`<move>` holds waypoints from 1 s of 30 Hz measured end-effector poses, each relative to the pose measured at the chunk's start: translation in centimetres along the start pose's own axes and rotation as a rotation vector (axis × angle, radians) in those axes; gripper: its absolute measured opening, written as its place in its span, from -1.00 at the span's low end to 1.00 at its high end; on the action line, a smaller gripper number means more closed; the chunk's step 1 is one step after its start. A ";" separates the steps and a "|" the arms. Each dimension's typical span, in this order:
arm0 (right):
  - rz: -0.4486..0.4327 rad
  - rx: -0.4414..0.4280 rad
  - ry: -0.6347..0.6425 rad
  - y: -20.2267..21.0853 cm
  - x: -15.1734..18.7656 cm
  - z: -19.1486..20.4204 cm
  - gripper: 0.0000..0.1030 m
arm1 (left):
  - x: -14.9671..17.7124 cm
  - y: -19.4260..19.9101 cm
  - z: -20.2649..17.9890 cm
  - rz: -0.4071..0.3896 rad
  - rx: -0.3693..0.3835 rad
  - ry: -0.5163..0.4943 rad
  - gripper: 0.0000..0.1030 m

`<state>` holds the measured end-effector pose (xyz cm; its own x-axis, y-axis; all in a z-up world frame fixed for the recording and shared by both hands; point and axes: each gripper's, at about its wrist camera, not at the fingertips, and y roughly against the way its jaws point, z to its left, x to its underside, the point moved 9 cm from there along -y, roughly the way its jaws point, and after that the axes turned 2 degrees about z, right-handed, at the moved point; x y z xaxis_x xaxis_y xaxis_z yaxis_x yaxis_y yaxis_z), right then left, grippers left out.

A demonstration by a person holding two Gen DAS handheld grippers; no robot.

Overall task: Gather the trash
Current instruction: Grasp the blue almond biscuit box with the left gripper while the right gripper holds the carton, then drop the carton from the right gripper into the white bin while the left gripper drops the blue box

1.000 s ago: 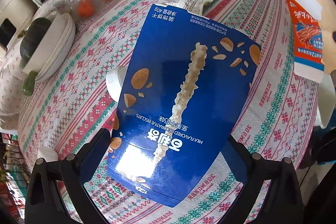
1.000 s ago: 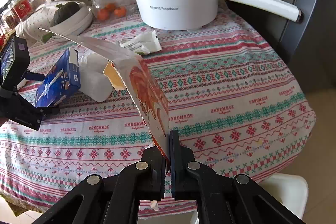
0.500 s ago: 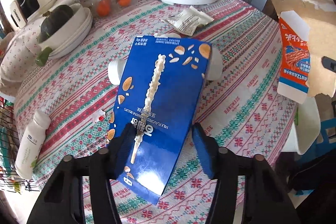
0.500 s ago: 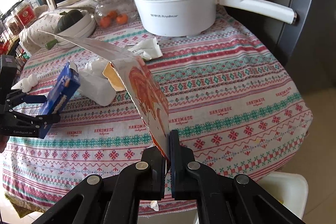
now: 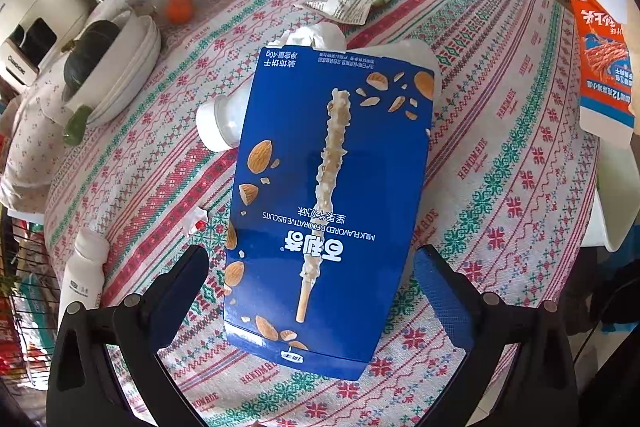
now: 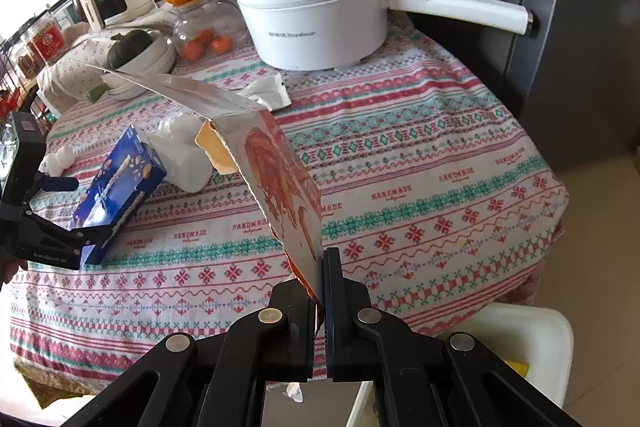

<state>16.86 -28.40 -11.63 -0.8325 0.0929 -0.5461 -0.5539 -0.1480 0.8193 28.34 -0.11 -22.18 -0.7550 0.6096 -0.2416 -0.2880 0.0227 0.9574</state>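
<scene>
Our left gripper (image 5: pixel 312 287), clamped on the blue biscuit box (image 5: pixel 332 211), has now lifted it clear of the tablecloth (image 5: pixel 500 131), so it looks ready for the white bin (image 6: pixel 528 347). Our right gripper (image 6: pixel 320 267) stays pinched on the orange carton (image 6: pixel 288 187), held above the bin.

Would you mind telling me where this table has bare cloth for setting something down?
The patterned tablecloth lies bare between the white electric pot and the near edge. It is crowded around the blue biscuit box, the white plastic bottle and the crumpled white wrapper.
</scene>
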 end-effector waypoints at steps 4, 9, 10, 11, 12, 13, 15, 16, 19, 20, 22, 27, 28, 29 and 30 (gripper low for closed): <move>0.013 0.009 -0.004 -0.6 -0.1 -0.5 -0.99 | -0.1 -1.4 0.6 0.034 0.030 0.019 1.00; 0.033 0.011 0.009 -1.4 0.1 -0.3 -0.99 | 0.1 -2.8 0.8 0.059 0.043 0.049 0.88; 0.036 0.011 0.011 -1.5 0.1 -0.3 -0.99 | 0.3 -2.8 0.9 0.055 0.042 0.062 0.87; 0.037 0.011 0.012 -1.6 0.1 -0.3 -0.99 | 0.3 -2.6 1.0 0.041 0.042 0.081 0.87; 0.036 0.011 0.013 -1.6 0.1 -0.3 -0.99 | 0.4 -2.3 1.0 0.025 0.046 0.101 0.87; 0.034 0.011 0.014 -1.5 0.1 -0.3 -0.99 | 0.6 -1.9 1.1 0.014 0.044 0.125 0.86; 0.023 0.016 0.012 -1.1 0.0 -0.4 -0.99 | 0.9 -0.8 0.9 -0.015 0.044 0.160 0.86; 0.018 0.016 0.010 -0.8 -0.1 -0.4 -0.99 | 1.0 0.0 0.7 -0.030 0.040 0.175 0.86; 0.001 0.012 -0.002 0.1 0.0 -0.7 -0.99 | 1.3 2.5 -1.0 -0.074 0.065 0.199 0.86; -0.005 0.013 -0.007 0.4 0.1 -0.8 -0.99 | 1.4 3.4 -1.8 -0.086 0.074 0.207 0.86; -0.016 0.020 -0.010 1.2 0.4 -1.2 -0.99 | 1.6 5.3 -3.9 -0.114 0.113 0.216 0.86; -0.022 0.075 -0.026 3.1 2.3 -3.7 -0.99 | 2.0 9.1 -10.9 -0.161 0.188 0.169 0.86; -0.018 0.090 -0.031 3.4 2.8 -4.3 -0.99 | 2.0 9.7 -12.4 -0.169 0.202 0.153 0.86; -0.012 0.103 -0.036 3.7 3.3 -5.0 -0.99 | 2.1 10.2 -13.9 -0.175 0.219 0.136 0.86; -0.003 0.120 -0.042 4.0 3.9 -5.9 -0.99 | 2.1 10.6 -15.3 -0.180 0.239 0.121 0.86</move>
<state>11.40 -34.39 -11.51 -0.8288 0.1349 -0.5431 -0.5512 -0.0291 0.8339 14.65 -10.72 -14.97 -0.7734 0.4804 -0.4137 -0.2878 0.3154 0.9043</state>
